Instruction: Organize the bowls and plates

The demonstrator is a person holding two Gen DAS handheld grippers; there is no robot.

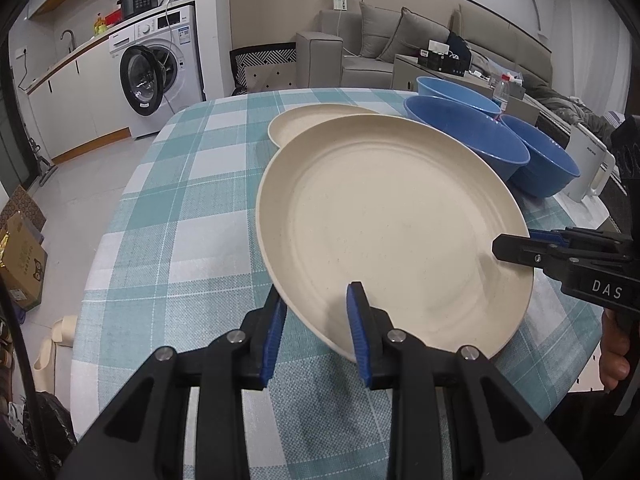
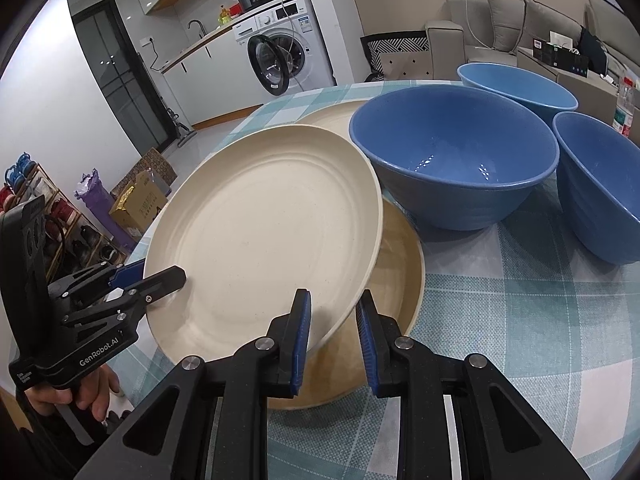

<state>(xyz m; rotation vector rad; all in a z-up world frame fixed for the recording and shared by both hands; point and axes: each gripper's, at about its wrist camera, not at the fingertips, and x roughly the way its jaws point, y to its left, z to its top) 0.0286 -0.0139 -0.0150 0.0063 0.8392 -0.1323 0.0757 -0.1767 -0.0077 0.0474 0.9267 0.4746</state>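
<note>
A large cream plate (image 1: 392,224) (image 2: 264,232) hangs tilted above the checked tablecloth, gripped at two places on its rim. My left gripper (image 1: 316,304) (image 2: 160,276) is shut on the near-left rim. My right gripper (image 2: 334,300) (image 1: 520,242) is shut on the right rim. A second cream plate (image 2: 404,272) lies on the cloth beneath the held one. In the left wrist view a cream plate (image 1: 312,120) shows beyond it. Three blue bowls (image 2: 452,160) (image 2: 516,84) (image 2: 600,184) stand upright to the right, also seen as bowls (image 1: 468,136) (image 1: 456,92) (image 1: 544,160).
The table (image 1: 168,208) carries a teal and white checked cloth, and its left edge drops to a tiled floor. A washing machine (image 1: 160,68) and a counter stand at the back left, a grey sofa (image 1: 380,44) behind. Cardboard boxes (image 2: 140,200) sit on the floor.
</note>
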